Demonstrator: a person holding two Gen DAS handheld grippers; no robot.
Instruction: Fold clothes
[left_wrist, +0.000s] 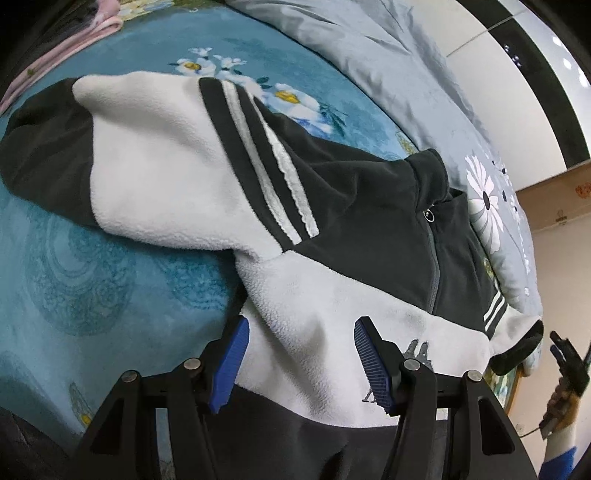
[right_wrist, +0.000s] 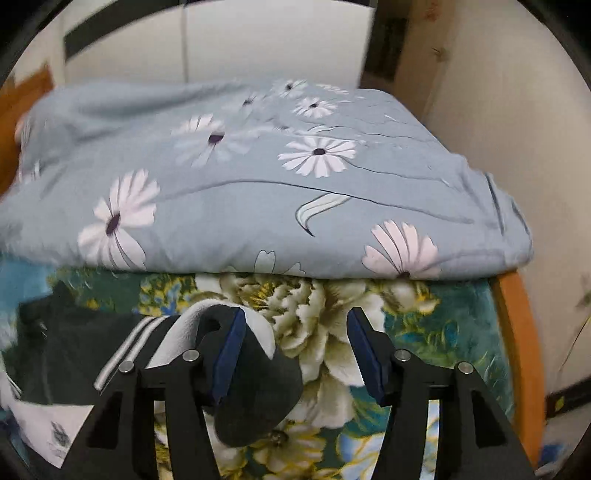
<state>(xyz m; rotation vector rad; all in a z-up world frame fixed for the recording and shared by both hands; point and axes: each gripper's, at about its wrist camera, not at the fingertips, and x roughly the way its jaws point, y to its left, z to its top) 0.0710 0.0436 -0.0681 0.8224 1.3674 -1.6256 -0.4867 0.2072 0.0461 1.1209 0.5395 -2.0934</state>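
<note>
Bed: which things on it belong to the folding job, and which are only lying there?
For the job:
- jacket, black and white, spread on the bed
- its sleeve near the right gripper
- left gripper, open over the jacket

Only lying there:
- blanket, blue with flowers
- quilt, grey with daisies
- pink cloth at the far edge

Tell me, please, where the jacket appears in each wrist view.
Left wrist: the jacket fills the centre, spread on the blanket.
Right wrist: lower left, one sleeve cuff between the open jaws.
Shared landmark: the grey daisy quilt.
</note>
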